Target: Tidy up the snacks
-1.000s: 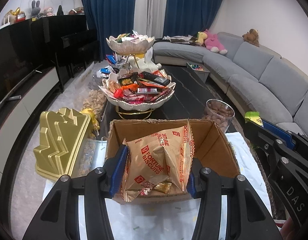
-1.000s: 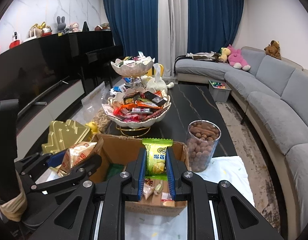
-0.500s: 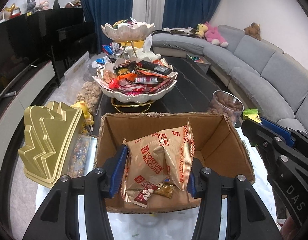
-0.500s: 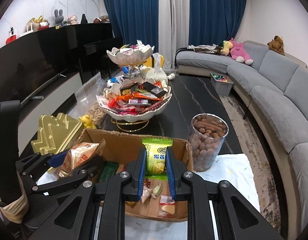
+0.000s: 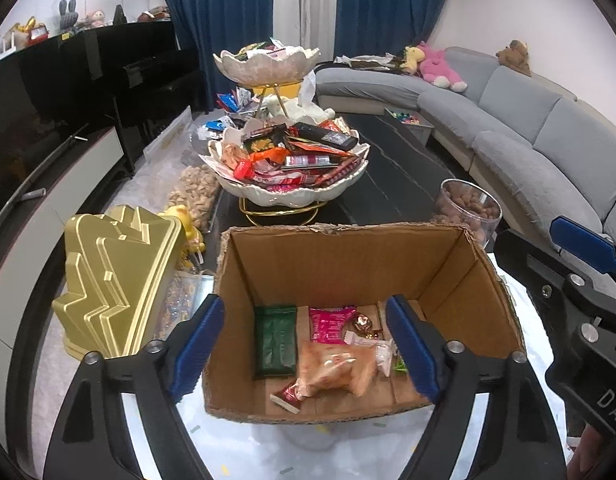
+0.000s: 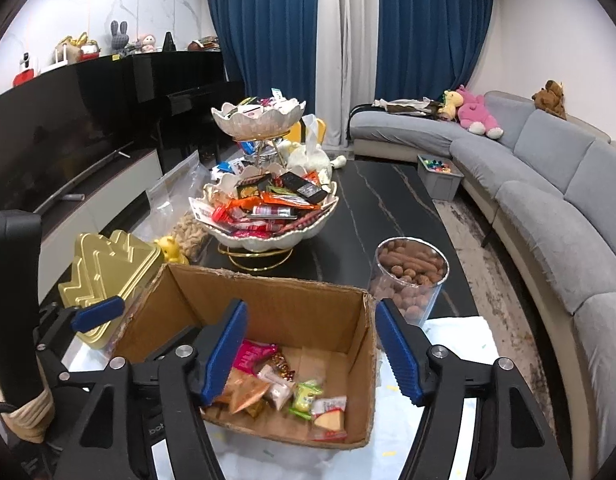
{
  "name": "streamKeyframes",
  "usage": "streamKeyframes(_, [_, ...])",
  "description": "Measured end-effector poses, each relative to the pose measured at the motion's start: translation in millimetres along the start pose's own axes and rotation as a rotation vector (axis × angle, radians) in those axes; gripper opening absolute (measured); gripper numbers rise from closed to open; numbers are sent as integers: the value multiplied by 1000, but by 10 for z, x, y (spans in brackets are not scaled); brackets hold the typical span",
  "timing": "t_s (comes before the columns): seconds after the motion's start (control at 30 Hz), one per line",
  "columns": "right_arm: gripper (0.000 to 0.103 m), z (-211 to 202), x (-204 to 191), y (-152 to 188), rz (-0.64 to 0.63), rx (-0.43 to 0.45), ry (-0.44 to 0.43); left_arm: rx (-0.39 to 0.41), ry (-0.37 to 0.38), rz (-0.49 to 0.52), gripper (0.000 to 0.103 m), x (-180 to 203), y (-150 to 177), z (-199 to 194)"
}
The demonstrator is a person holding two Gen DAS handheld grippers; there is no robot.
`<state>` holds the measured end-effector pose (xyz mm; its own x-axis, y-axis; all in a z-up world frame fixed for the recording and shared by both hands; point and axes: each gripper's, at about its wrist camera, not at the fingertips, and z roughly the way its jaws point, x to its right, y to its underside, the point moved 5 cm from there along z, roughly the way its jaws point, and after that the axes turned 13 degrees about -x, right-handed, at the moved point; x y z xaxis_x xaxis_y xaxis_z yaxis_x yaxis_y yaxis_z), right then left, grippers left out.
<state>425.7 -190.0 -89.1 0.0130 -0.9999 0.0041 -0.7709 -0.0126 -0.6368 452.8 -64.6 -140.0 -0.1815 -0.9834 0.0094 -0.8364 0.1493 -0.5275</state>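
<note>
An open cardboard box (image 5: 347, 256) sits on a white cloth in front of me; it also shows in the right wrist view (image 6: 268, 300). On its floor lie the tan biscuit packet (image 5: 335, 372), a dark green packet (image 5: 276, 340), a pink packet (image 5: 327, 324) and small sweets. The green-yellow snack packet (image 6: 306, 394) lies there too. My left gripper (image 5: 304, 348) is open and empty above the box's near side. My right gripper (image 6: 311, 356) is open and empty above the box.
A two-tier white bowl stand (image 5: 292, 176) heaped with snacks stands behind the box. A gold tin (image 5: 116, 280) is at the left. A clear jar of brown nuts (image 6: 407, 280) is at the right. A grey sofa (image 6: 547, 200) curves along the right.
My left gripper opened and the biscuit packet dropped into the box. My right gripper opened and the green-yellow packet dropped into the box.
</note>
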Motion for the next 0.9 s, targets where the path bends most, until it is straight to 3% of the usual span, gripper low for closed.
streamKeyframes(0.17, [77, -25, 3, 1, 1, -1, 11, 12, -32, -16, 100, -54, 15, -61])
streamKeyframes(0.9, [78, -472, 66, 170, 32, 26, 47, 62, -79, -49, 101, -216, 192, -528])
